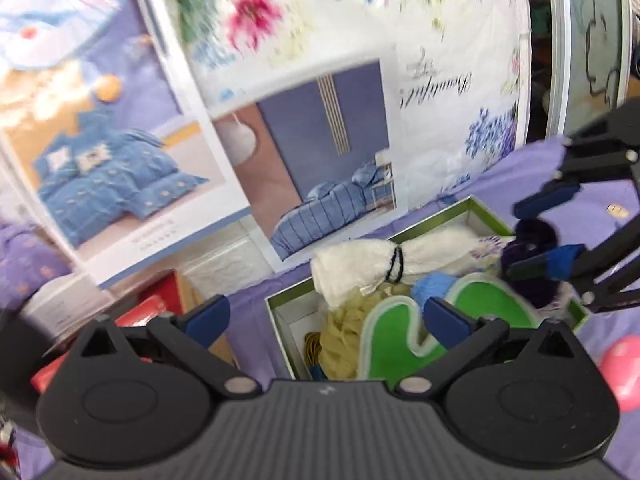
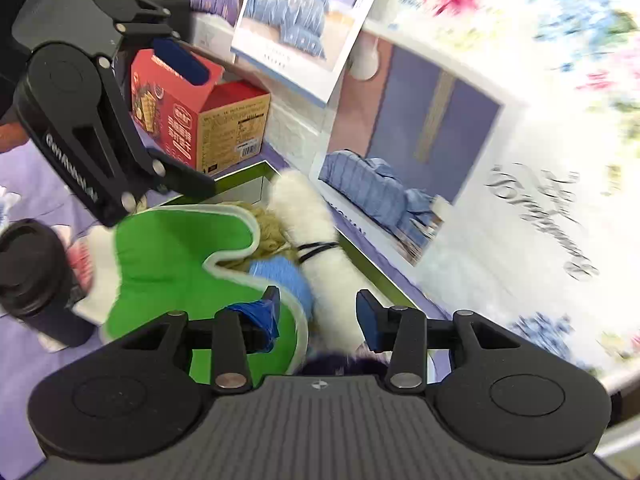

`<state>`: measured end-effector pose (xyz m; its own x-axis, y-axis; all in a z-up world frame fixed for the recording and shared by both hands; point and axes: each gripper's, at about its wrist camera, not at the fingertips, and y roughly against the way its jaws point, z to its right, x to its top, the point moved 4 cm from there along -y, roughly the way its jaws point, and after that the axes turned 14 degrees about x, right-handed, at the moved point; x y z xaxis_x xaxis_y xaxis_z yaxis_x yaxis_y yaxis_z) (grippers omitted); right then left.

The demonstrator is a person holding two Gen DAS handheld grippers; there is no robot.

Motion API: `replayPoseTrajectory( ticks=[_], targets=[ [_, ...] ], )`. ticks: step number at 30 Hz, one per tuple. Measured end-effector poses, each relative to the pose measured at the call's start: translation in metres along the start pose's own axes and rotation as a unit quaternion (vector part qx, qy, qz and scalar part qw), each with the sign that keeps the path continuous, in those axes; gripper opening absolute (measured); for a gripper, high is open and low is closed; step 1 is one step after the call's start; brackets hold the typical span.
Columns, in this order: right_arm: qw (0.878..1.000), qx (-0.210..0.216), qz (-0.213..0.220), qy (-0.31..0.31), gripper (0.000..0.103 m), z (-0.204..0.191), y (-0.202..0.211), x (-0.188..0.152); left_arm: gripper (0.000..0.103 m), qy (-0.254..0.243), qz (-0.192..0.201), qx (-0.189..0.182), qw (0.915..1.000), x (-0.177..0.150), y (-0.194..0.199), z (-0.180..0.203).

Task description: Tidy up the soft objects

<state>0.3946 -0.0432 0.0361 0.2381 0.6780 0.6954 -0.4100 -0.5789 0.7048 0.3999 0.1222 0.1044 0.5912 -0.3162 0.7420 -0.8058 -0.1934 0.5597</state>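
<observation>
Left gripper (image 1: pixel 326 318): jaws released, spread wide and empty, above the near end of an open green-rimmed box (image 1: pixel 436 220) on a purple cloth-covered surface (image 1: pixel 600 200).

Right gripper (image 2: pixel 319 302): jaws narrowly parted, over the opposite end of the same box. Dark purple fluffy item (image 1: pixel 534 236) lodged between the fingers near their roots; pad faces bare in the right wrist view, so no evident clamp.

Inside the box, crowded together:
- white fluffy roll (image 1: pixel 360 264), bound round the middle by a black band, along the far wall;
- green mitt-shaped cloth with pale edging (image 1: pixel 400 344), on top, overhanging the near rim;
- yellowish mesh bath puff (image 1: pixel 344 340), partly under the green cloth;
- light blue soft item (image 1: pixel 430 284), wedged between roll and green cloth.

Outside the box: pink ball (image 1: pixel 622 372) at the right edge of the left wrist view; red carton (image 2: pixel 200 120) just beyond the box; dark lidded cup (image 2: pixel 32 264) upright on the cloth; bedding packages with printed photographs (image 1: pixel 132 160) behind, blurred.
</observation>
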Motion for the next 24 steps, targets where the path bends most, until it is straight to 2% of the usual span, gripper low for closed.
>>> replayPoseTrajectory(
  ticks=[5,9,13,17,21,24],
  targets=[
    [0.998,-0.006,0.051,-0.044,0.027,-0.034,0.064,-0.023,0.103,0.058,0.016,0.027,0.9978,-0.012,0.069,-0.001],
    [0.99,-0.008,0.108,-0.086,0.028,-0.074,0.106,-0.047,0.103,0.101,0.025,0.049,0.9934,-0.032,0.113,0.011],
    [0.981,-0.027,0.145,-0.129,0.029,-0.106,0.119,-0.074,0.103,0.141,0.041,0.066,0.9869,-0.06,0.146,0.024],
    [0.965,-0.062,0.183,-0.179,0.029,-0.129,0.122,-0.097,0.103,0.193,0.049,0.099,0.975,-0.096,0.169,0.032],
    [0.938,-0.084,0.227,-0.247,0.029,-0.143,0.114,-0.116,0.103,0.232,0.037,0.126,0.9638,-0.134,0.178,0.043],
    [0.92,-0.095,0.238,-0.297,0.029,-0.153,0.101,-0.129,0.103,0.25,0.026,0.129,0.9594,-0.161,0.178,0.052]
  ],
)
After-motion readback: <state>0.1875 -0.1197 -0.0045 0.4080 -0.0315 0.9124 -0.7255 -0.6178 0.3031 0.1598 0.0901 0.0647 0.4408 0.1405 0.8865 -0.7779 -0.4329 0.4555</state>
